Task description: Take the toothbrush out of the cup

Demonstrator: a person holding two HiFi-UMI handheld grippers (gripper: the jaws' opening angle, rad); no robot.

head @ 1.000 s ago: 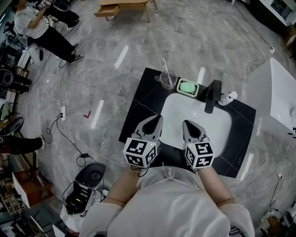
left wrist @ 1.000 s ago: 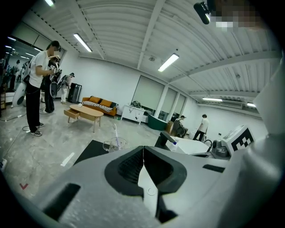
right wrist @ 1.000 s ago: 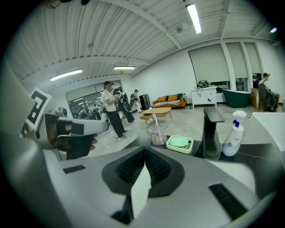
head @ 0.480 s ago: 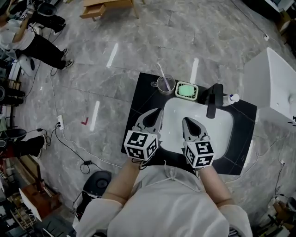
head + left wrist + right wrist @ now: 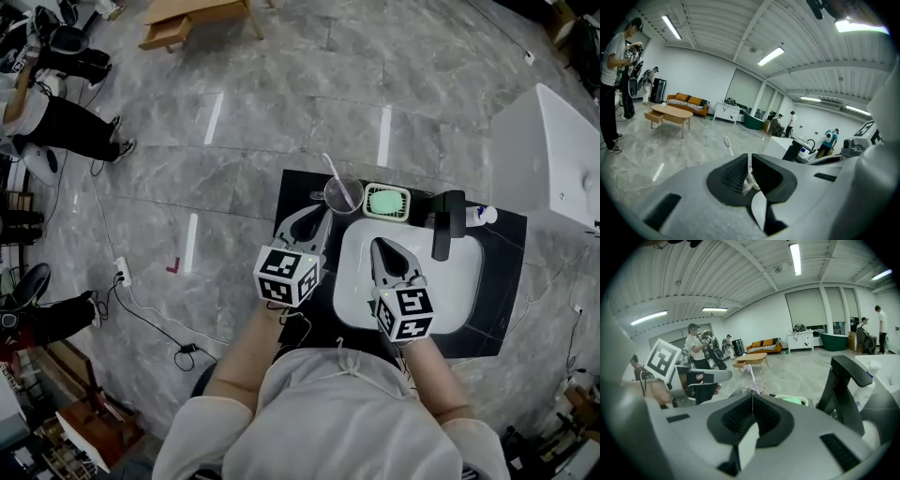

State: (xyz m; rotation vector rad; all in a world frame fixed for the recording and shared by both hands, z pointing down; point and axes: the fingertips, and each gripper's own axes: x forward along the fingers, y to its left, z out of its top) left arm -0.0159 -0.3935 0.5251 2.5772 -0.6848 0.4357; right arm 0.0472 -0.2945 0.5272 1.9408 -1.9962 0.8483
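A clear glass cup [image 5: 342, 193] stands on the black counter [image 5: 298, 192] at the far left corner of the white sink [image 5: 469, 281]. A pale toothbrush [image 5: 335, 178] leans in it, head up and to the left; it also shows as the toothbrush [image 5: 751, 377] in the cup [image 5: 749, 390] and the toothbrush [image 5: 726, 145]. My left gripper [image 5: 309, 225] is shut and empty, just short of the cup. My right gripper [image 5: 382, 251] is shut and empty over the sink basin.
A green soap bar in a white dish [image 5: 384, 202] sits right of the cup. A black faucet [image 5: 444, 223] and a small white bottle [image 5: 480, 215] stand further right. A white cabinet [image 5: 548, 159] is at the right. People [image 5: 47, 117] stand far left on the marble floor.
The view has shifted so the counter sits nearer and further right. Both grippers have moved forward; the left one is now close to the cup.
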